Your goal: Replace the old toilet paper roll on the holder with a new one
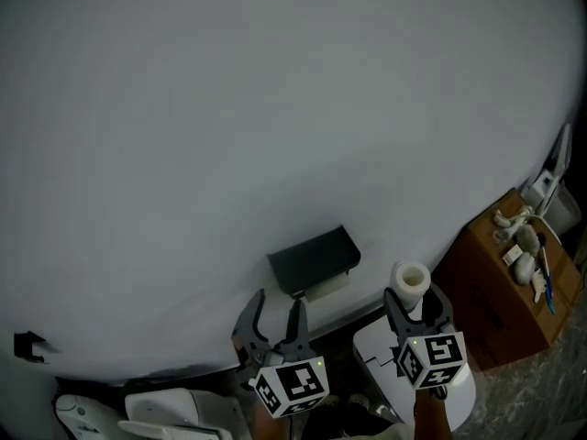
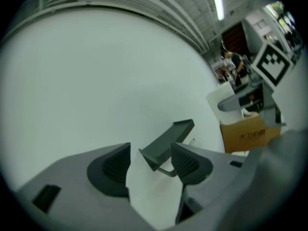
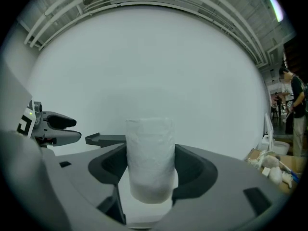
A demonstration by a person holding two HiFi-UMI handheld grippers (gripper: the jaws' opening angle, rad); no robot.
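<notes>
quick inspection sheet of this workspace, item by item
surface: plain white wall; speckled floor at lower right
job's things: dark holder mounted on the wall, a pale piece under it, cannot tell if it is a roll; toilet paper roll upright in the right gripper
clutter: cardboard box against the wall with small pale items on top; white fixtures below the grippers
grippers: left gripper open and empty, pointed at the holder; right gripper shut on the roll
cables: nothing seen
surroundings: small dark fitting on the wall at far left; people and a ceiling light far off in the left gripper view
</notes>
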